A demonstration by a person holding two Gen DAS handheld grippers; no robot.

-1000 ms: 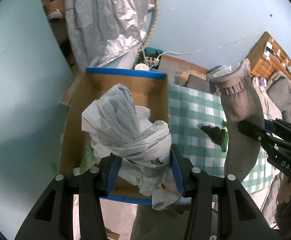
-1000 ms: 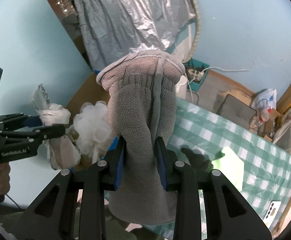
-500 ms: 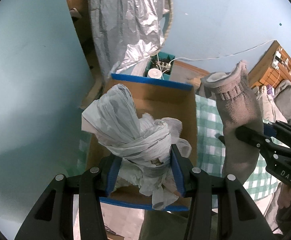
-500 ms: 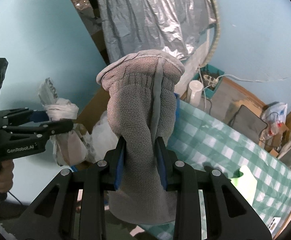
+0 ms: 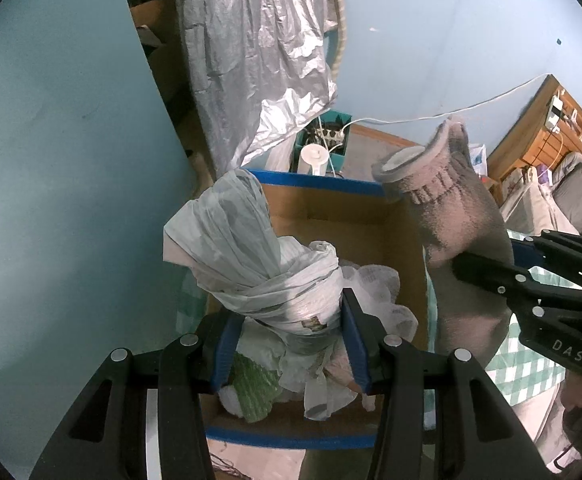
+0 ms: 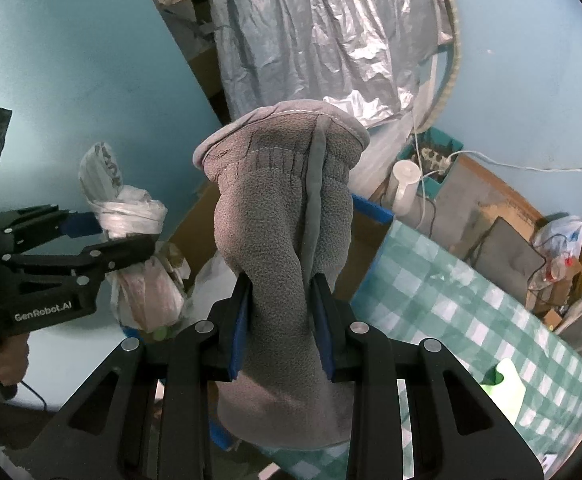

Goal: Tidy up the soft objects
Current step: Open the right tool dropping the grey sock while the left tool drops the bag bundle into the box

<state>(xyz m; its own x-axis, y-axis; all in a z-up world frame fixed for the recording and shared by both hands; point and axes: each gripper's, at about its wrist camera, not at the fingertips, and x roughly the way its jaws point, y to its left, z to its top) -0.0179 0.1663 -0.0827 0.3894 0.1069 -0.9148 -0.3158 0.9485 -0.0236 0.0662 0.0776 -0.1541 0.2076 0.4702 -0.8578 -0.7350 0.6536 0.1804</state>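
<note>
My left gripper (image 5: pixel 289 334) is shut on a knotted white plastic bag bundle (image 5: pixel 251 256), held over the open cardboard box (image 5: pixel 331 216) with blue-taped rims. Inside the box lie a white mesh puff (image 5: pixel 379 292) and a green knitted piece (image 5: pixel 253 390). My right gripper (image 6: pixel 282 328) is shut on a grey fleece mitten (image 6: pixel 279 216), cuff upward, hanging at the box's right edge. In the left wrist view the mitten (image 5: pixel 451 216) and the right gripper (image 5: pixel 487 268) show at the right. The left gripper (image 6: pixel 107 236) with its bundle (image 6: pixel 127 208) appears at the left of the right wrist view.
A green-and-white checked tablecloth (image 6: pixel 471 300) covers the table right of the box, with a bright green item (image 6: pixel 507 384) on it. A silver crinkled cover (image 5: pixel 259 60) hangs behind. A teal crate with a power strip (image 5: pixel 323 136) and a white cylinder (image 6: pixel 405 188) stand beyond the box. Blue walls surround.
Both grippers have shifted sideways toward the cardboard box with their loads. The box now lies under the bundle, and the mitten has come to the box's right edge.
</note>
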